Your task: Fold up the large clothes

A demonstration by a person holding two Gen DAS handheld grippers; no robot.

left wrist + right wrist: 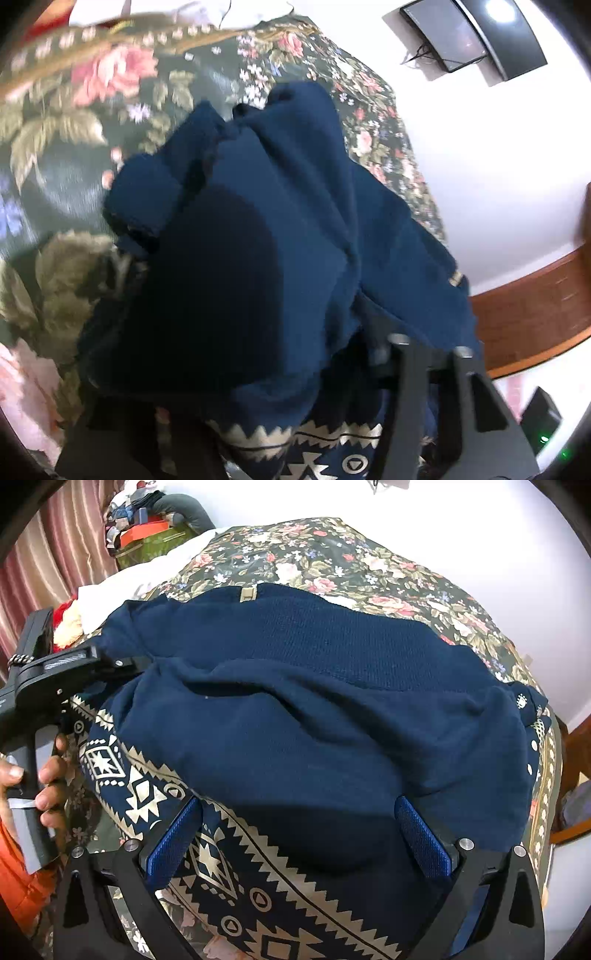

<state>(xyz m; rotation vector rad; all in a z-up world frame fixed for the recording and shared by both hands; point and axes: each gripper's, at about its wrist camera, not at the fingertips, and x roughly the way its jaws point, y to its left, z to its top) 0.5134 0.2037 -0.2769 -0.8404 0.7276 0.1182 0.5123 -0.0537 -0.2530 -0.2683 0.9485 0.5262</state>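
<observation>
A large navy garment (314, 701) with a cream geometric border (236, 853) lies on the floral bedspread (369, 565), its plain side folded over the patterned part. My right gripper (297, 830) stands open above the near edge, and its blue pads (173, 842) are wide apart with cloth lying between them. At the left, a person's hand (48, 775) holds my left gripper (129, 662), whose jaws reach into the garment's left edge. In the left wrist view the bunched navy cloth (258, 221) drapes over my left gripper (280, 387) and hides its fingertips; it looks shut on the fabric.
A white sheet (122, 579) and a pile of clothes with an orange box (144, 528) lie at the bed's far left beside a curtain (48, 554). A wooden bed frame (535, 306) runs along the right. A dark screen (447, 33) hangs on the white wall.
</observation>
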